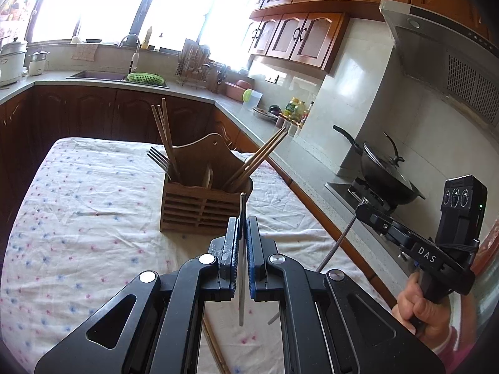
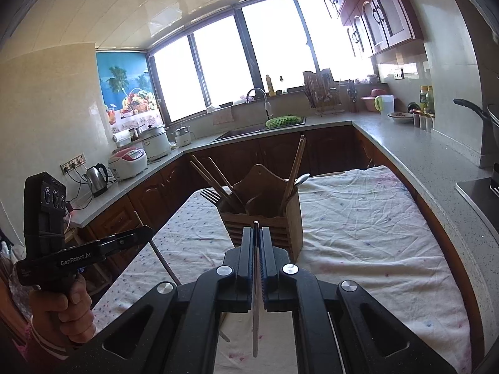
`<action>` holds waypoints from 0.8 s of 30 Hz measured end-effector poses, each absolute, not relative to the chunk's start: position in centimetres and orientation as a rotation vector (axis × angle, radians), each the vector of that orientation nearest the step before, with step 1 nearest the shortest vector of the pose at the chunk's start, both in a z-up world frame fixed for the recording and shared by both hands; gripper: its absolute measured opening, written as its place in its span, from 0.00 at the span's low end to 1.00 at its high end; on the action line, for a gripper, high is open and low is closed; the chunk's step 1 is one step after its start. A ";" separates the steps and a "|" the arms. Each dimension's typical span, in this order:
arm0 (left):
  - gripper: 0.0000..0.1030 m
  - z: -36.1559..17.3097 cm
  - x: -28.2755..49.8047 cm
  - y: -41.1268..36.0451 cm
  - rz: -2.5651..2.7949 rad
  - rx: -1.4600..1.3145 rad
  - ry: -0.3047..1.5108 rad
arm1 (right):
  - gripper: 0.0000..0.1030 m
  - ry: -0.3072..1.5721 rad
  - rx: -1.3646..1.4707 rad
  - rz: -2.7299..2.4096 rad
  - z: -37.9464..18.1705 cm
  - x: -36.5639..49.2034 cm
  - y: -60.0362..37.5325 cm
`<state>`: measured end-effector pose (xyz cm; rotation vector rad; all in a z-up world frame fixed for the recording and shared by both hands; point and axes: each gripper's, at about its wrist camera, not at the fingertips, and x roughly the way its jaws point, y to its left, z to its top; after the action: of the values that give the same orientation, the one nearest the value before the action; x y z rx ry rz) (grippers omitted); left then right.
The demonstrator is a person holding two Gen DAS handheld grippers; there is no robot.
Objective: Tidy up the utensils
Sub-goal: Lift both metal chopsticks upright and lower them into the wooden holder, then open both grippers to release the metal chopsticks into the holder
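A wooden utensil holder stands on the cloth-covered table, just beyond both grippers. Chopsticks lean out of its left and right compartments, and forks stick out at its left. My left gripper is shut on a slim metal utensil held edge-on, tip up, in front of the holder. My right gripper is shut on another slim metal utensil. Each gripper also shows in the other's view, the right gripper and the left gripper, with its utensil hanging slantwise below. I cannot tell what kind of utensil either one is.
A grey counter wraps round the table. It carries a stove with a lidded wok on the right, a sink with a green basket at the back, and a kettle and rice cookers on the left. A wooden stick lies on the cloth near me.
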<state>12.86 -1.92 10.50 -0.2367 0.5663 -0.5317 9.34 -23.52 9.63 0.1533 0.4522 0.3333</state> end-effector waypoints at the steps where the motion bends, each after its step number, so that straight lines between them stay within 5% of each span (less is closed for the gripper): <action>1: 0.04 10.7 13.0 -1.8 -0.529 -0.236 0.561 | 0.04 0.448 0.154 0.334 9.8 9.5 -23.5; 24: 0.04 20.2 20.7 -0.6 -0.427 -0.182 0.339 | 0.04 0.231 0.166 0.307 18.3 18.5 -22.4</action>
<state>20.66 -0.63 20.16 -0.1821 0.3395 -0.4270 18.47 -22.38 18.26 0.1656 0.2313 0.3069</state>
